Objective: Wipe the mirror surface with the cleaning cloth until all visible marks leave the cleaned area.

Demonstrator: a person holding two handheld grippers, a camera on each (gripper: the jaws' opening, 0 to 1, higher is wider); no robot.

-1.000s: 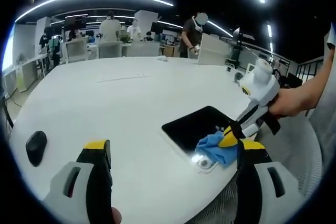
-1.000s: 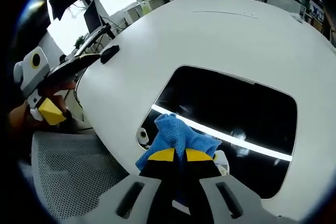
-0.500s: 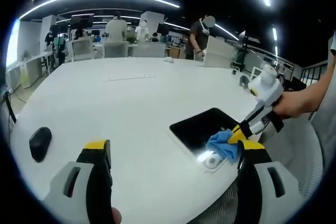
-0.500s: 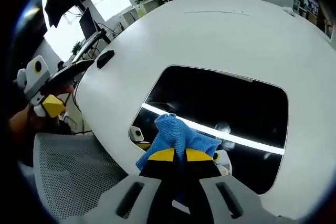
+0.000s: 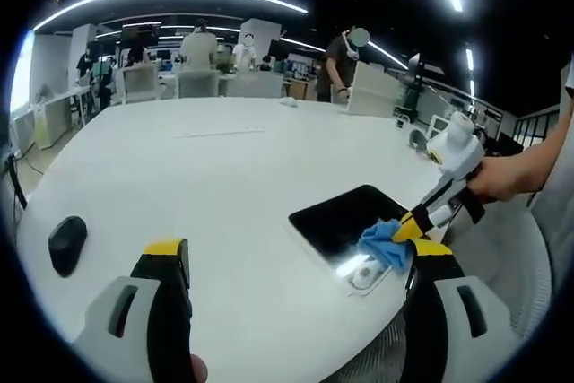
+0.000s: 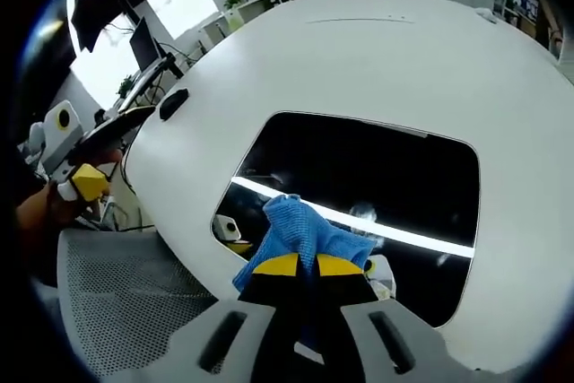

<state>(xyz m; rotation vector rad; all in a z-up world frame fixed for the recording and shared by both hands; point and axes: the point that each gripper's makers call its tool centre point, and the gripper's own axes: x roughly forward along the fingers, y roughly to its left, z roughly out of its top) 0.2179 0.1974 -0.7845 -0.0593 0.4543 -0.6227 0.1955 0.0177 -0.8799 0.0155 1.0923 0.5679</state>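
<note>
Blue cloth (image 6: pixel 300 232) pinched in right claw (image 6: pixel 300 265) on mirror (image 6: pixel 377 195) — left claw (image 5: pixel 296 262) gapes.

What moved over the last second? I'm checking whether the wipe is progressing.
The right gripper, still shut on the blue cloth, slid the cloth along the mirror's near edge toward its corner. The left gripper stayed open and idle; the mouse stayed put.

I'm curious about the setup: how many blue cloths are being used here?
1: the blue cloth is pinched in the right gripper, resting on the mirror's near edge.
</note>
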